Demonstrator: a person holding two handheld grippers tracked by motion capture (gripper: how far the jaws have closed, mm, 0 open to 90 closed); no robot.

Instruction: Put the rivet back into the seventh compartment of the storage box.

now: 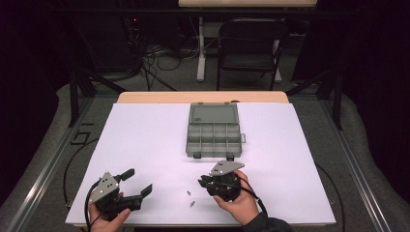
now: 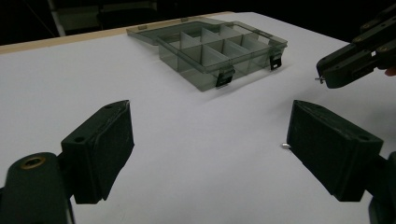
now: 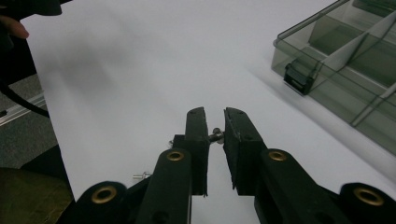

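Note:
A smoky grey compartment box (image 1: 212,153) lies open on the white sheet, its lid folded back away from me. My right gripper (image 1: 200,182) hovers just in front of the box, shut on a small metal screw (image 3: 215,136) pinched crosswise between its pads. From the left gripper view, the right gripper (image 2: 343,70) is at upper right with the screw's tip (image 2: 319,79) poking out. Two more screws (image 1: 187,193) (image 1: 192,203) lie on the sheet between the hands. My left gripper (image 1: 138,181) rests near the front left, open, with nothing between its fingers (image 2: 100,149).
The white sheet (image 1: 145,135) covers the table up to a bare wooden strip at the far edge. A black folding chair (image 1: 251,43) and floor cables stand beyond the table. The box (image 2: 196,77) (image 3: 327,88) has several compartments that look empty.

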